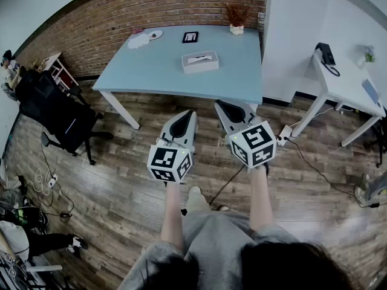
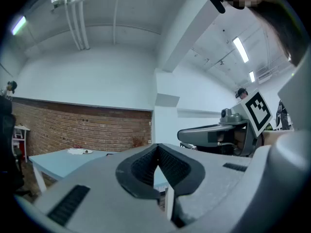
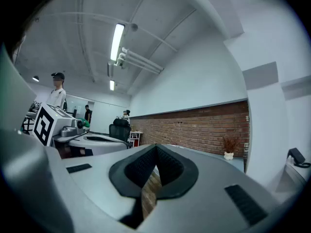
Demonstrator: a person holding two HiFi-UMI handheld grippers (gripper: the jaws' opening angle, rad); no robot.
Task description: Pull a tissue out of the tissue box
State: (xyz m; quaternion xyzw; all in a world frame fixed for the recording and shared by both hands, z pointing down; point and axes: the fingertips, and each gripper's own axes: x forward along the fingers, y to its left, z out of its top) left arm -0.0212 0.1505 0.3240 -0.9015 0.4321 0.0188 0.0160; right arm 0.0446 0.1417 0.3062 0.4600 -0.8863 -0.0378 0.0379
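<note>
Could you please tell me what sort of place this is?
Most likely an office or lab workspace: a black office chair, a pale blue table and a white desk stand by a brick wall.

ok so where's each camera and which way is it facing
Head view: on the person's head, steeply down at the table and tissue box; shows forearms, left hand-held gripper, right hand-held gripper.
Left gripper view: on the left hand-held gripper, level along its shut jaws toward the brick wall; the right one at right.
Right gripper view: on the right hand-held gripper, level along its shut jaws toward wall and plant; the left one at left.
Shared: all three show the brick wall.
</note>
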